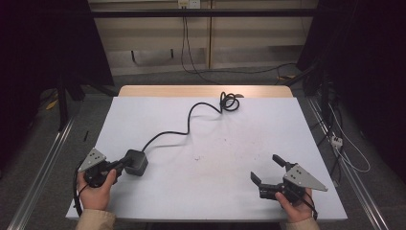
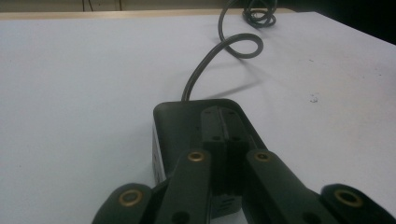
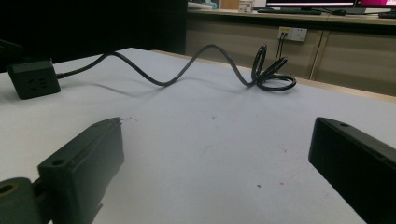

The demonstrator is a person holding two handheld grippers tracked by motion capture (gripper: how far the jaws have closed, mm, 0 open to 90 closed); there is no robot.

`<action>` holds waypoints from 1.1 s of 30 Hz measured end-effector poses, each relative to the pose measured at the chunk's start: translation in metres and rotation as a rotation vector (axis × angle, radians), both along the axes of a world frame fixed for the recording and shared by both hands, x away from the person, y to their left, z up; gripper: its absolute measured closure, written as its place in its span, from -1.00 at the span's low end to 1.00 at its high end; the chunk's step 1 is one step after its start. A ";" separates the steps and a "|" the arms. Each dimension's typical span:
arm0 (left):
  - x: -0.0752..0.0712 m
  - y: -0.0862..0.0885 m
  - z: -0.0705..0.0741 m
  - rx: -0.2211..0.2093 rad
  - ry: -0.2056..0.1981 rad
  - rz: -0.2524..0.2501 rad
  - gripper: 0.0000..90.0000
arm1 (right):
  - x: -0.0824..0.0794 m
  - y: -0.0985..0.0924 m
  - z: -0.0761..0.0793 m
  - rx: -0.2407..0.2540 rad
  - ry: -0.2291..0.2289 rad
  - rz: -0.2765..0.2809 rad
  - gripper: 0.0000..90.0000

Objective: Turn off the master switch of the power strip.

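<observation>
One black cube-shaped plastic power socket (image 1: pixel 136 162) sits near the white table's (image 1: pixel 210 191) left front, with rounded corners and outlets on one side face. Its black cord (image 1: pixel 189 122) snakes toward the far edge and ends in a coil. Left gripper (image 1: pixel 119 164) rests on the cube's top, jaws together, nothing between. Right gripper (image 1: pixel 268 170) lies well apart, jaws wide.

Lab or test bay, not a home — white-topped table (image 1: pixel 206 143) fenced by aluminium rails (image 1: pixel 40 167) on grey floor, dark curtains (image 1: pixel 43 43) at both frame edges, wall sockets (image 1: pixel 188 4) top centre feeding loose cables (image 1: pixel 191 43), monitors (image 3: pixel 308 3) on a bench at upper right.
</observation>
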State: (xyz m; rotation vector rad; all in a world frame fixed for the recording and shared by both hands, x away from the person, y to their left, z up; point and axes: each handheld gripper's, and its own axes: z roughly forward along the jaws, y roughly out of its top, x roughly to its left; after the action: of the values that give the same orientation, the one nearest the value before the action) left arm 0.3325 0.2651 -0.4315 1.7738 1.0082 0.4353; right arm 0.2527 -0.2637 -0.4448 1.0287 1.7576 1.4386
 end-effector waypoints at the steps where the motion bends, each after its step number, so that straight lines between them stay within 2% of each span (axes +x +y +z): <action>1: 0.000 0.000 0.000 0.001 0.000 0.001 1.00 | 0.000 0.000 0.000 -0.001 0.000 0.000 -0.94; 4: 0.000 0.000 0.000 -0.002 0.000 0.000 1.00 | 0.000 0.000 0.000 -0.001 0.000 -0.001 -0.94; 6: 0.000 0.002 0.002 -0.020 -0.007 0.005 1.00 | 0.000 0.000 0.000 -0.001 0.000 0.000 -0.94; 7: 0.000 0.003 0.002 -0.010 -0.008 0.004 1.00 | 0.000 0.000 0.000 -0.002 0.000 0.000 -0.94; 28: -0.001 0.003 0.002 -0.024 -0.015 0.009 1.00 | 0.000 0.000 0.000 0.000 0.000 0.001 -0.94; 33: -0.002 0.004 0.003 -0.050 -0.029 0.010 1.00 | 0.000 0.000 0.000 0.000 0.000 0.002 -0.94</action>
State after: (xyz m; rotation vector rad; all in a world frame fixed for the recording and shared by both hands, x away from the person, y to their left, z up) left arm 0.3306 0.2689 -0.4281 1.7138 1.0002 0.4369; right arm 0.2532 -0.2639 -0.4449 1.0270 1.7595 1.4396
